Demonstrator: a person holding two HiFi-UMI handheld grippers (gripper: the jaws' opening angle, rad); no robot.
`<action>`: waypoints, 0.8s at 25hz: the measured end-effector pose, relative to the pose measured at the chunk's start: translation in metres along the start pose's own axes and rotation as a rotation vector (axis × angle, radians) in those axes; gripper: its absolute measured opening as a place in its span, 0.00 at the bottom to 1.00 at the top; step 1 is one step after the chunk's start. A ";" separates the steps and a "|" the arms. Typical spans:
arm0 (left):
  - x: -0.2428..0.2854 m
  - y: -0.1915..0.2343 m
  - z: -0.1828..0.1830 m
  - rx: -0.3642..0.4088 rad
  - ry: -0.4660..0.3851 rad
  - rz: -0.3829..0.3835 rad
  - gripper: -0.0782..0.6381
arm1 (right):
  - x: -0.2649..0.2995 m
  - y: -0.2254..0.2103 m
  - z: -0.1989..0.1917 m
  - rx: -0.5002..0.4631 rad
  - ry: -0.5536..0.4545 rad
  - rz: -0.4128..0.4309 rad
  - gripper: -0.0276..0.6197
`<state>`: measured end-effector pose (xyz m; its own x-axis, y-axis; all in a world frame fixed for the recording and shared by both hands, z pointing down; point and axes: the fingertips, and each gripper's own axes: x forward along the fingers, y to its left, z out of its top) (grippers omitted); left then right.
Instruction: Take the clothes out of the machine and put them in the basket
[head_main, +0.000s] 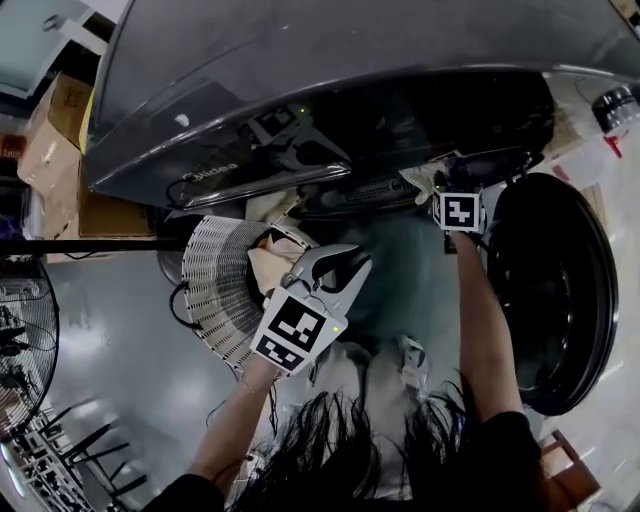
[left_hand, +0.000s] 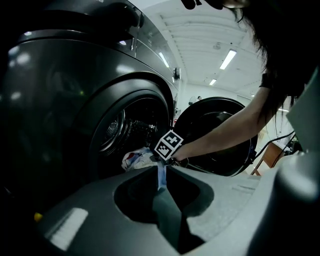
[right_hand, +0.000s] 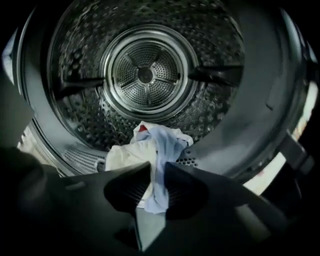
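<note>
The dark grey washing machine stands with its round door swung open to the right. My right gripper is at the drum mouth. It is shut on a light blue garment bunched with a white, red-marked piece on the drum's lower rim. In the right gripper view the jaws pinch the blue cloth, which hangs down between them. My left gripper hovers beside the white slatted basket, jaws together and holding nothing. From the left gripper view the same bundle shows at the opening.
Beige cloth lies inside the basket. Cardboard boxes stand left of the machine and a floor fan sits at the far left. The open door blocks the right side. The steel drum behind the bundle holds nothing else.
</note>
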<state>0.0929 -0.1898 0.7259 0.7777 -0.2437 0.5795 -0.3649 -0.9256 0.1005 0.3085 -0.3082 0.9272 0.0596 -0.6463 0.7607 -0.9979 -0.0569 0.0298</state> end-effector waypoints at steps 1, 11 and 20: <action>-0.002 0.001 0.001 -0.008 0.003 0.004 0.19 | -0.004 0.001 0.000 0.032 -0.006 0.021 0.20; -0.020 -0.004 0.014 0.003 0.080 0.010 0.19 | -0.093 0.042 0.036 0.154 -0.173 0.220 0.14; -0.046 -0.015 0.027 0.053 0.161 0.025 0.28 | -0.217 0.079 0.061 0.308 -0.295 0.395 0.14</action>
<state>0.0761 -0.1729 0.6758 0.6751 -0.2217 0.7036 -0.3526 -0.9348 0.0437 0.2177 -0.2191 0.7253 -0.2673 -0.8459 0.4616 -0.8955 0.0411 -0.4432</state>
